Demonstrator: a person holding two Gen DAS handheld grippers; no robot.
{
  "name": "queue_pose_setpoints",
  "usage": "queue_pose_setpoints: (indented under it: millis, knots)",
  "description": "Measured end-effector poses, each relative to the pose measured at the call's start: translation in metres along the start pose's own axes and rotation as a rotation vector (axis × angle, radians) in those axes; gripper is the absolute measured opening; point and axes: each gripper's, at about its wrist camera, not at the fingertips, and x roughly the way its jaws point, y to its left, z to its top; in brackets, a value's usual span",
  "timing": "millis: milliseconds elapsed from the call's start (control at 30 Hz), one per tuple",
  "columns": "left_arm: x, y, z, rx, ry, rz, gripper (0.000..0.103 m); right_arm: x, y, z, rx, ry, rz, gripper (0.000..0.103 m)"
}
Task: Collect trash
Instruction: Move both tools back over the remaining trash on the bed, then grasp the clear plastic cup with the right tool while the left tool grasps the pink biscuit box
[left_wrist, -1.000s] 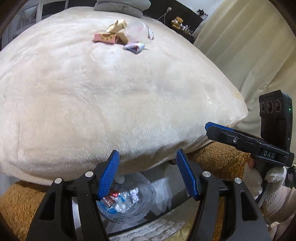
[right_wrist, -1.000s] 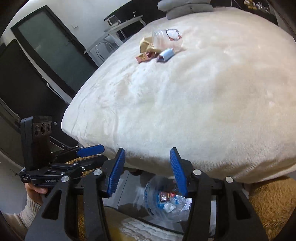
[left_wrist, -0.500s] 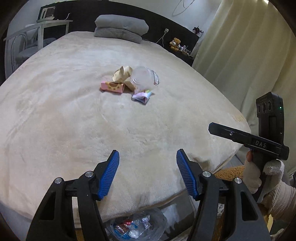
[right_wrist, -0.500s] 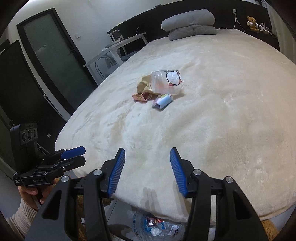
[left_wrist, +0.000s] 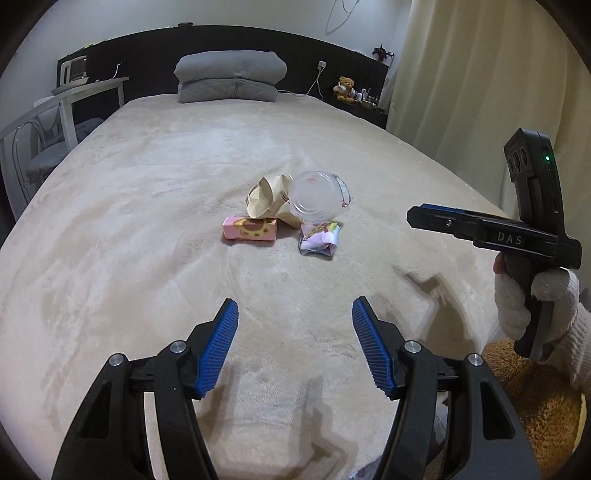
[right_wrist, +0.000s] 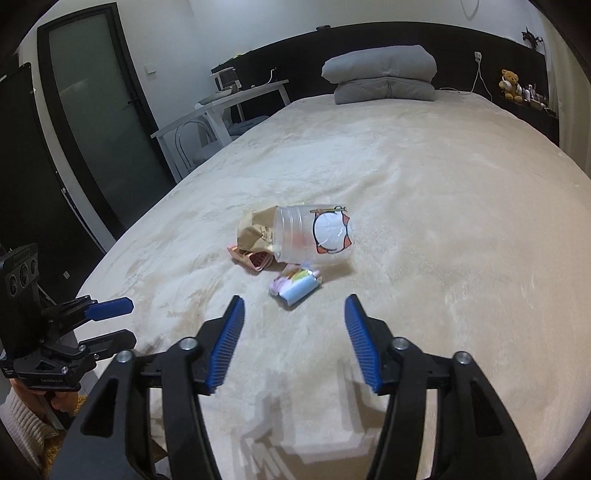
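Trash: we saw a clear plastic cup (right_wrist: 313, 235) lying on its side, a crumpled brown paper bag (left_wrist: 266, 199), a pink carton (left_wrist: 250, 229), a pastel wrapper (right_wrist: 295, 285).
Count: four pieces, one of each.
Place: clustered mid-bed on the cream blanket (left_wrist: 147, 192).
Left gripper (left_wrist: 294, 314): jaws spread, empty.
Right gripper (right_wrist: 294, 311): jaws spread, empty.

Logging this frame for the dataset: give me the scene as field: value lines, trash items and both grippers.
surface: beige plush bed cover
trash pile: mid-bed, four items clustered
clear plastic cup: on its side, cartoon print
crumpled paper bag: behind the cup
pink snack box: lying flat
pastel wrapper: nearest the grippers
left gripper: open, empty, short of pile
right gripper: open, empty, short of pile
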Motion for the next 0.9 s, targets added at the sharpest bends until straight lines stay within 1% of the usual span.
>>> queue_pose_setpoints:
  millis: [33, 67, 100, 133, 167, 200, 333, 400, 467, 533, 600, 700, 800, 833, 900]
  knots:
    - [0.004, 0.001, 0.002, 0.009, 0.001, 0.0, 0.063, 0.006, 0.0, 0.003, -0.021, -0.012, -0.024, 0.07]
    - [0.009, 0.003, 0.004, 0.018, 0.003, -0.001, 0.064, 0.012, 0.0, 0.006, -0.034, -0.016, -0.027, 0.071]
    - [0.013, 0.004, 0.006, 0.028, 0.002, 0.003, 0.073, 0.019, -0.001, 0.008, -0.04, -0.013, -0.02, 0.071]
    - [0.016, 0.006, 0.007, 0.036, -0.002, 0.011, 0.078, 0.025, -0.002, 0.01, -0.042, -0.009, -0.014, 0.073]
    - [0.02, 0.009, 0.009, 0.035, -0.003, 0.007, 0.08, 0.031, -0.003, 0.013, -0.04, -0.009, -0.008, 0.091]
    - [0.024, 0.013, 0.011, 0.03, -0.001, -0.003, 0.08, 0.035, -0.004, 0.015, -0.032, -0.021, 0.008, 0.099]
    - [0.035, 0.022, 0.016, 0.029, -0.008, -0.009, 0.081, 0.053, -0.008, 0.025, -0.004, -0.014, 0.032, 0.099]
    - [0.038, 0.026, 0.019, 0.025, -0.02, 0.007, 0.093, 0.064, -0.009, 0.028, 0.009, 0.005, 0.032, 0.099]
    - [0.042, 0.03, 0.021, 0.016, -0.027, 0.001, 0.097, 0.075, -0.009, 0.031, 0.0, 0.014, 0.019, 0.099]
    - [0.048, 0.032, 0.022, 0.015, -0.024, 0.028, 0.097, 0.085, -0.01, 0.035, 0.0, 0.017, 0.017, 0.099]
    - [0.053, 0.035, 0.023, 0.012, -0.023, 0.027, 0.097, 0.095, -0.011, 0.039, 0.007, 0.023, 0.009, 0.099]
    - [0.06, 0.039, 0.023, 0.006, -0.012, 0.031, 0.097, 0.109, -0.015, 0.045, 0.023, 0.044, 0.022, 0.099]
    - [0.065, 0.043, 0.022, -0.002, -0.007, 0.041, 0.097, 0.118, -0.02, 0.048, 0.04, 0.043, 0.023, 0.099]
    - [0.066, 0.044, 0.022, -0.005, -0.004, 0.04, 0.097, 0.119, -0.023, 0.05, 0.051, 0.042, 0.034, 0.097]
    - [0.068, 0.046, 0.022, -0.013, -0.003, 0.043, 0.097, 0.122, -0.026, 0.052, 0.067, 0.053, 0.047, 0.084]
